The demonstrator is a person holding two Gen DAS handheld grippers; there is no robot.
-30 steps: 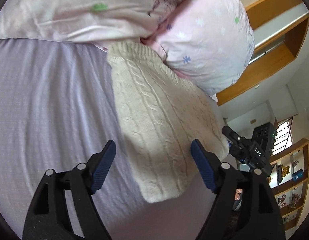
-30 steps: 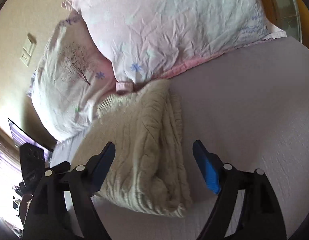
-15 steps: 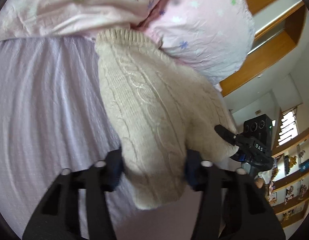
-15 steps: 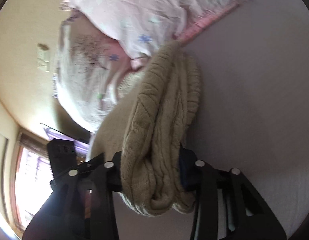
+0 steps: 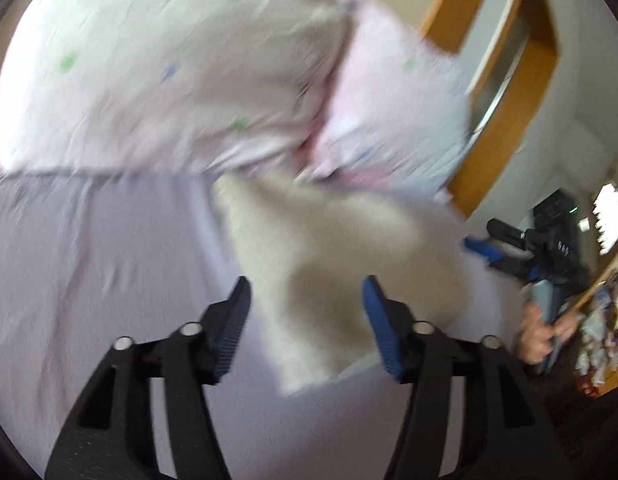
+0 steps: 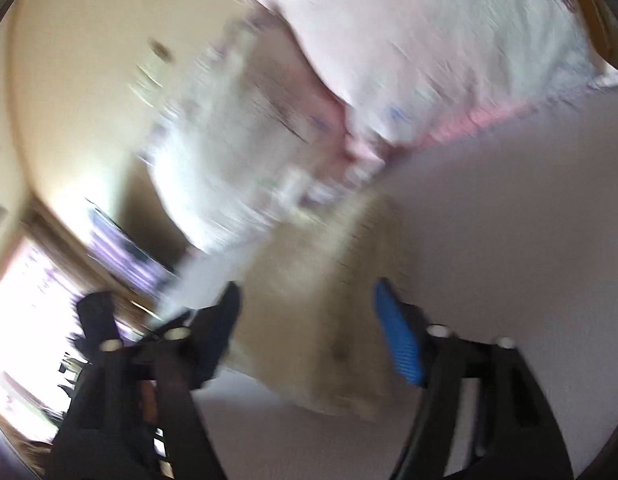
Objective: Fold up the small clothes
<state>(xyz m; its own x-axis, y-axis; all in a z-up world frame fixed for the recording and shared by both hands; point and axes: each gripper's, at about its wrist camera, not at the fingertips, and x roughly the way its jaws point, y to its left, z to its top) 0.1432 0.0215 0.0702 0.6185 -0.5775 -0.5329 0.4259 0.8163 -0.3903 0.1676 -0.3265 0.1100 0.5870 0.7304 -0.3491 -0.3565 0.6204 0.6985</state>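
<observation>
Blurred sweater, both tongs parted

Two pale pink printed fabric pillows fill the upper part of the left wrist frame, resting against each other on a lavender fabric bed sheet that spans the lower left. An orange-brown wooden frame runs diagonally along the upper right. In the blurred right wrist frame, a cream-coloured painted wall occupies the upper left and a bright window the lower left.

Sweater lying on bed, pillows touching it at 12, right gripper at 3.
</observation>
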